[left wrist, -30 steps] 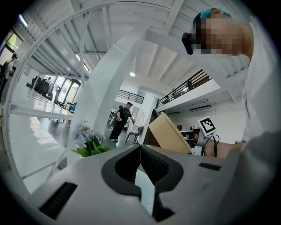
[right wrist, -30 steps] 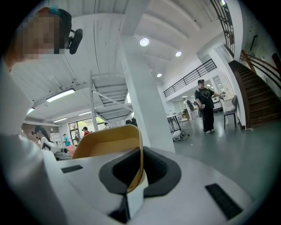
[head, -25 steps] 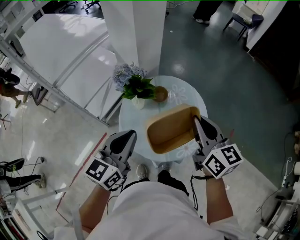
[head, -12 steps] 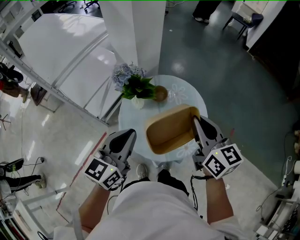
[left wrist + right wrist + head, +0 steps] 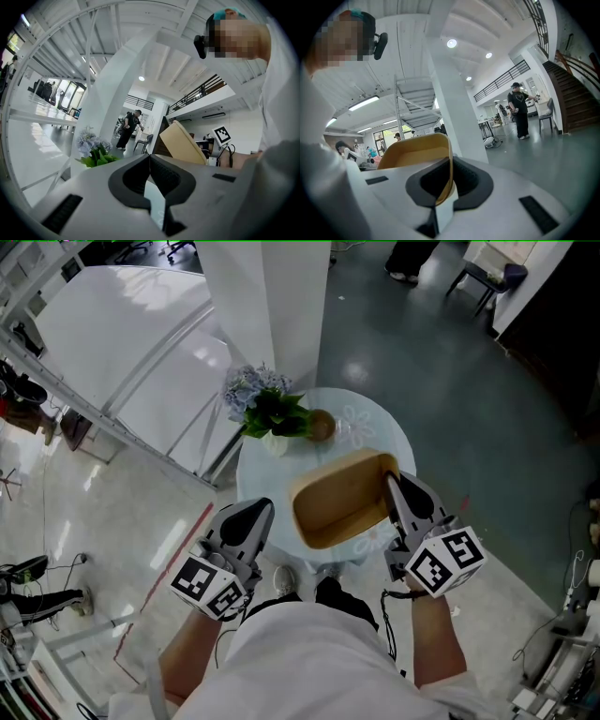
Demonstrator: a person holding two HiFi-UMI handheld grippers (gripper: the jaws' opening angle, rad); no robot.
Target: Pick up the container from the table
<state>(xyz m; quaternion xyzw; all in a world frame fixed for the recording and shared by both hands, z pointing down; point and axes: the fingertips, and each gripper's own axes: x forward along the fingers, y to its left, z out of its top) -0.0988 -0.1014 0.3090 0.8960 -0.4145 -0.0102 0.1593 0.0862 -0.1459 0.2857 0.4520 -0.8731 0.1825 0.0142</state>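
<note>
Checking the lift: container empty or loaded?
Empty. Head view shows a bare interior in the tan container; right claw grips its rim.

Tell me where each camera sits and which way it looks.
Head view: on the person's head, facing steeply down at table, container, left gripper, right gripper, forearms.
Left gripper view: rides that gripper, looks along shut jaws toward flowers.
Right gripper view: rides that gripper, looks along jaws clamping container's wall.
All three show the container.

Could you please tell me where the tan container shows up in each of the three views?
Head view: container centre-right above the round table, right gripper clamped on its wall.
Left gripper view: container right of centre, tilted, beyond the jaws.
Right gripper view: container centre-left, its wall between the jaws.
Shared landmark: the white pillar.
</note>
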